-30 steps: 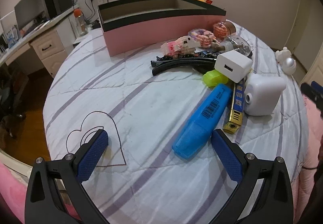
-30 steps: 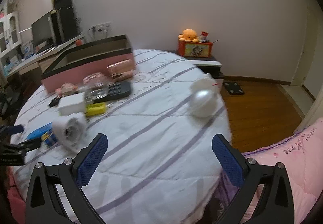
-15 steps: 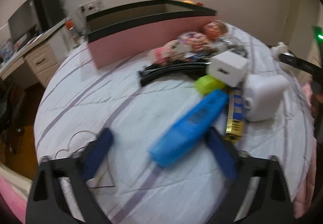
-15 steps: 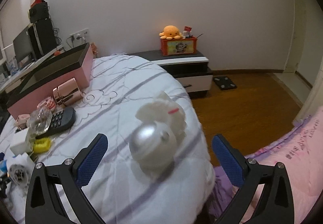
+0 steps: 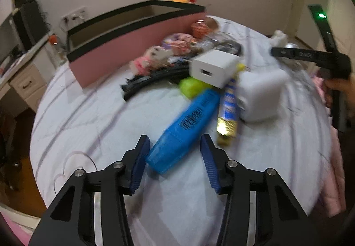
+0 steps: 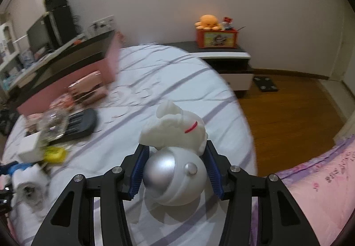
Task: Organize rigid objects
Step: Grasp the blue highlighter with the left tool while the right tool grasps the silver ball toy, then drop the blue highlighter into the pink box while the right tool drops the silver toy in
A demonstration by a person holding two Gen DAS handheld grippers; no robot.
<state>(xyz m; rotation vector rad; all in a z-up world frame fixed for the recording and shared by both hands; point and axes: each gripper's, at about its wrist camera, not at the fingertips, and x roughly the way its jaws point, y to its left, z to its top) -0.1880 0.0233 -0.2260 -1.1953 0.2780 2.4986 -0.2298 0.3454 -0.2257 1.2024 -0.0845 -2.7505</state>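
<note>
The left gripper point(image 5: 174, 158) has its jaws closing around the near end of a blue highlighter point(image 5: 185, 128), which lies slanted on the white bed cover point(image 5: 93, 117); the left pad seems to be just at the plastic, but a gap is visible at the right pad, so the pen is between the pads and not yet pressed. Just right of the pen lies a blue and gold stick point(image 5: 228, 110), and beside that a white rounded device point(image 5: 260, 95). Behind the pen are a yellow-green cap point(image 5: 192, 88) and a white charger cube point(image 5: 214, 68) resting partly on it, then a black curved hairband point(image 5: 153, 80), some blurred pink toys point(image 5: 155, 59), and farther away a long pink box with a black rim point(image 5: 133, 44), open on top. The right gripper point(image 6: 175, 166) has its jaws closing too, and both blue pads are against the sides of a white and silver toy figure point(image 6: 175, 155) near the edge of the bed, with its silver dome toward the camera. In this view, to the left, a black calculator point(image 6: 81, 122) and a shiny pink case point(image 6: 87, 88) lie before the box. Far behind stands a bedside cabinet point(image 6: 224, 57) carrying an orange tin point(image 6: 216, 38) with an orange plush octopus point(image 6: 208, 21).
</note>
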